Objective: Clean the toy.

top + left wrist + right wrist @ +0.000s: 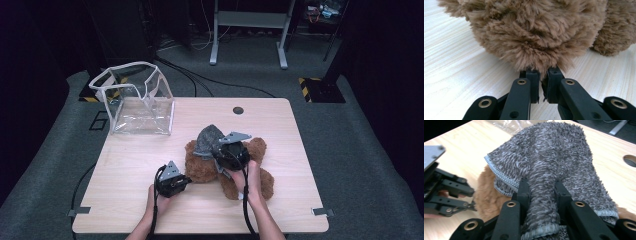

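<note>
Pale wooden table [280, 210] with brown teddy bear [202, 167], clear plastic bag [137, 107]

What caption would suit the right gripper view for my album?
Right gripper pinching a fold of grey fuzzy cloth draped over a brown teddy bear.

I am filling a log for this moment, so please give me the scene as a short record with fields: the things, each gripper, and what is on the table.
surface: wooden table
main item: brown teddy bear, lying on the table
second item: grey fuzzy cloth, draped over the bear
left gripper: jaws pinched on the bear's fur, low at table level
right gripper: jaws shut on a fold of the grey cloth
other item: clear plastic bag, open, at the far left corner
</note>
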A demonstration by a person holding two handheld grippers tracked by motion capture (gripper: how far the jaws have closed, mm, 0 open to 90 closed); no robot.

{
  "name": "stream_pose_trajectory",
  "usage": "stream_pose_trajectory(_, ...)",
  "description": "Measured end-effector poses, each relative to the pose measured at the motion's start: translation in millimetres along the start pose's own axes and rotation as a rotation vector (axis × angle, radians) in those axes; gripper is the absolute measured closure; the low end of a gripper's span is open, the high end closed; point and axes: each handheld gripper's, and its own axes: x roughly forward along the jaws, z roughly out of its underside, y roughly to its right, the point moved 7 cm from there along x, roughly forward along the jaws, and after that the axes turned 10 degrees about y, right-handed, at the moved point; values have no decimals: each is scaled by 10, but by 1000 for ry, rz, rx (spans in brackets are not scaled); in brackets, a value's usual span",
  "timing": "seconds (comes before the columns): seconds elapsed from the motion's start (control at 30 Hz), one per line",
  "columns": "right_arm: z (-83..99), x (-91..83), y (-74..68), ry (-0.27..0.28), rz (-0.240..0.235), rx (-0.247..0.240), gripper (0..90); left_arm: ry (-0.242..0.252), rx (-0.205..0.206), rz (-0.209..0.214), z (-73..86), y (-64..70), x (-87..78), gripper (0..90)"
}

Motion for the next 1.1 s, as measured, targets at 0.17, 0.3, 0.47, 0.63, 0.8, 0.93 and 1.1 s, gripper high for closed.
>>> stream_pose_trajectory(0.17,15,-23,-101,-3,-22,-13,718,0,1,1,0,2,-3,839)
stream_pose_trajectory(0.3,52,-43,-203,-9,-45,-17,718,1,1,1,0,2,-4,839)
stream_pose_trajectory(0.47,117,-52,-293,-13,-65,-31,717,2,-3,2,0,9,-3,839)
stream_pose_trajectory(0.63,192,-71,-359,-14,-90,-21,717,3,0,0,-1,6,-4,839)
stream_pose_trajectory(0.8,294,-96,-436,-20,-116,-10,716,4,-1,-1,-1,7,-5,839)
stream_pose_trajectory(0.93,392,-88,-486,-38,-140,-6,716,3,4,-2,-1,4,-6,839)
stream_pose_trajectory(1.1,538,-54,-561,-75,-172,11,716,3,10,-3,-2,-1,-7,839)
